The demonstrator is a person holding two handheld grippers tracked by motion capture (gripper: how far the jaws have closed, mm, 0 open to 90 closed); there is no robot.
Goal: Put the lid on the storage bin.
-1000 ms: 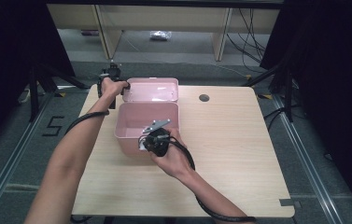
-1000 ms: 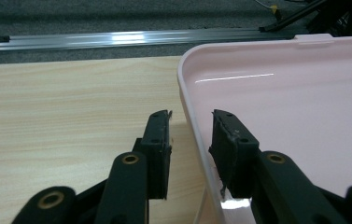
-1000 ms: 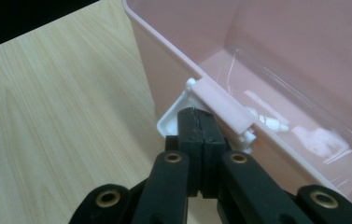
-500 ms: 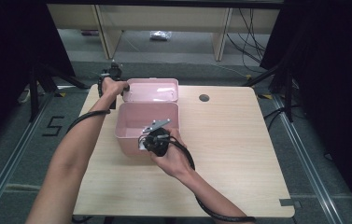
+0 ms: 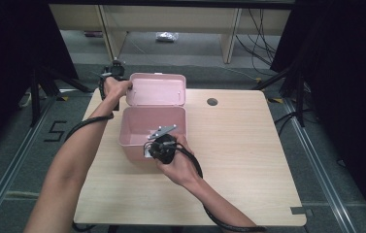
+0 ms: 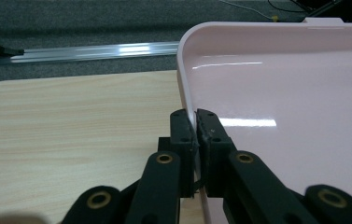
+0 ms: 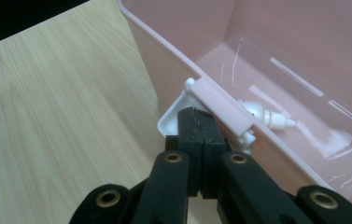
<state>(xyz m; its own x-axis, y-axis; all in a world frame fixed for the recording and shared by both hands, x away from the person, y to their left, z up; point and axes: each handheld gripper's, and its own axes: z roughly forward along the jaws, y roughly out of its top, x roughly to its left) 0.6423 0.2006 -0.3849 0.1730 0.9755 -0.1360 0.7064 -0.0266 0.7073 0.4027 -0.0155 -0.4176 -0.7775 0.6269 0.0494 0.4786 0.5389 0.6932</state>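
Right now the left gripper [image 6: 196, 126] is pinching the thin side rim of the pink lid [image 6: 281, 93], its two black jaws having just been closing until they press on that edge from both sides. From above, this left gripper [image 5: 114, 73] is sitting at the lid's [image 5: 157, 90] left end, at the far left corner of the wooden table [image 5: 248, 145], and the lid is standing open behind the pink box [image 5: 131, 138].

Meanwhile the right gripper [image 7: 201, 128] is keeping its jaws pressed together, nosing against the white latch [image 7: 171, 122] on the box's [image 7: 164, 60] front wall, just below a pink clasp bar [image 7: 222, 105]. Whether anything is caught between them is hard to tell. A small white item [image 7: 267, 116] is lying on the box floor.

In the high view the right gripper [image 5: 163, 148] is hovering over the box's near rim.
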